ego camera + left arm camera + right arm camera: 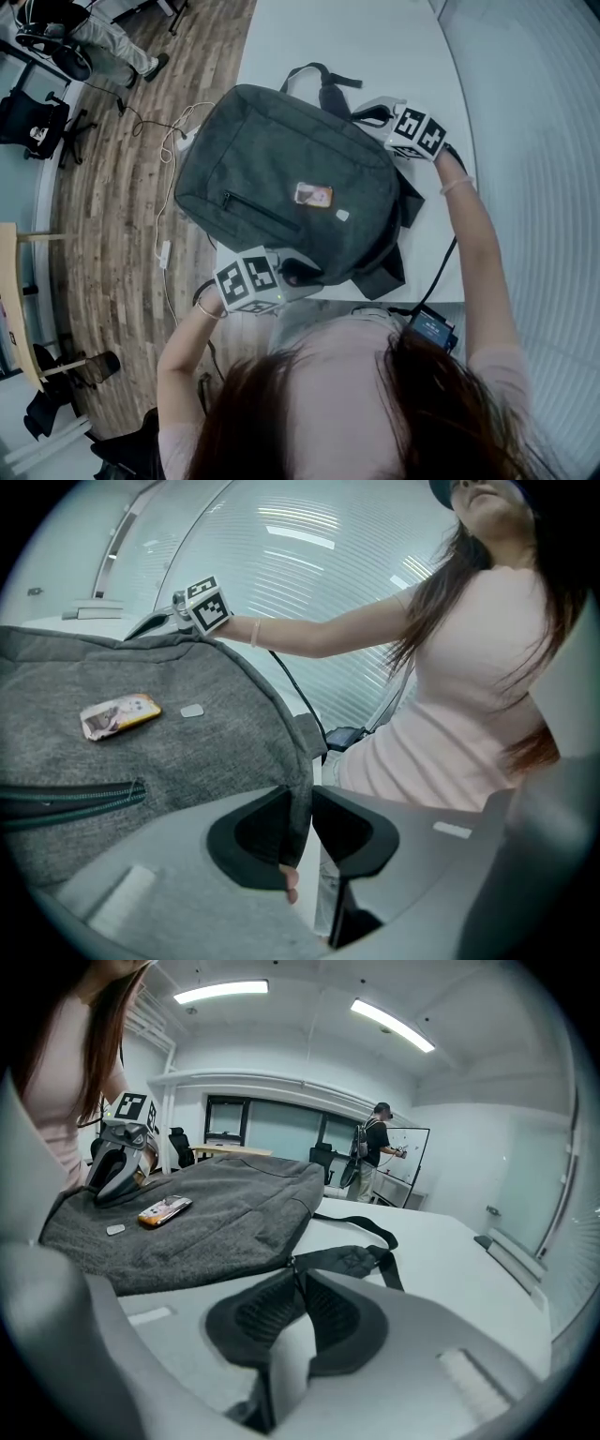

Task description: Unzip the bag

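A dark grey backpack [281, 169] lies flat on the white table [375, 37], with a small orange label [314, 195] on its upper face and a closed front pocket zip [258, 211]. My left gripper [298, 274] is at the bag's near edge. In the left gripper view the left gripper [298, 832] is shut on a fold of the grey fabric [291, 761]. My right gripper [380, 117] is at the bag's far corner by the black straps [323, 80]. In the right gripper view the right gripper [295, 1283] pinches a thin zip pull [292, 1263] beside a black strap [352, 1260].
The table's left edge runs close to the bag, with wood floor, a white cable [167, 202] and office chairs [37, 122] beyond. A small black device [431, 328] hangs at the table's near edge. A person [373, 1152] stands by a whiteboard far across the room.
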Demonstrator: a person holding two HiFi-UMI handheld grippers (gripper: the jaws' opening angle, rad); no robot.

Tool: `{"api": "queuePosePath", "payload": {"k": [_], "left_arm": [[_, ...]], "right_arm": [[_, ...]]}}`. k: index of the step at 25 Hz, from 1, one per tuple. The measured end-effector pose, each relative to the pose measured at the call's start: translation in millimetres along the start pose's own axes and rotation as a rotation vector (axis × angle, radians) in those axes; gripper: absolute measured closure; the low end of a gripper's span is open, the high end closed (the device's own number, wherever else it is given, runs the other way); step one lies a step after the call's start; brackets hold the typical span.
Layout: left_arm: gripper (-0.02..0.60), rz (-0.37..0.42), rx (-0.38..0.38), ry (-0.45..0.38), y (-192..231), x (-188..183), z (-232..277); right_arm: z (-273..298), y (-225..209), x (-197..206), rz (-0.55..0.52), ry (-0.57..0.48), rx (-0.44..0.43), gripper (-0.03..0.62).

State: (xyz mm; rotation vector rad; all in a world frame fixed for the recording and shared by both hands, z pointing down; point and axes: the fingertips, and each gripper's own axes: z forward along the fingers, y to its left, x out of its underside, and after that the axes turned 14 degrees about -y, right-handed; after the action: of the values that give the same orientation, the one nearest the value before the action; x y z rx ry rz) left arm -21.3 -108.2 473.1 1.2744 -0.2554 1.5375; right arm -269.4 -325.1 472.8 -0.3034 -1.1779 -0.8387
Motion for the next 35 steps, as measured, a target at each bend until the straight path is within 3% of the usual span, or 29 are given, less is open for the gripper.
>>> {"api": "queuePosePath", "payload": {"k": [7,20,26,29,35], "left_arm": [[0.483,0.008,-0.073,-0.061,-0.7,-3.0,-2.5],[0.477,-0.027,-0.236,-0.163,-3.4,-10.0,-15.6],[0.477,-0.043,-0.347,-0.208,-4.0,-9.5,-28.4],[0.48,-0.053,-0.414,-0.229,-4.8,-9.7,-40.2],[0.48,-0.047,-0.528,-0.317,-4.4,-17.2,-60.7]], "right_arm": [[-5.0,-2.4,2.3,0.12,-0.05,0.092,0.539],[-33.8,-6.5,-9.7,0.2,-0.169,0.249,0.539],[-45.1,3.3,-19.6,0.186,-0.17,0.289,0.54],[-54.1,5.4,-24.9,0.19,-0.17,0.339,0.586],[-67.7,13.6,-31.6,0.217,-0.188,0.404,0.589]]}}
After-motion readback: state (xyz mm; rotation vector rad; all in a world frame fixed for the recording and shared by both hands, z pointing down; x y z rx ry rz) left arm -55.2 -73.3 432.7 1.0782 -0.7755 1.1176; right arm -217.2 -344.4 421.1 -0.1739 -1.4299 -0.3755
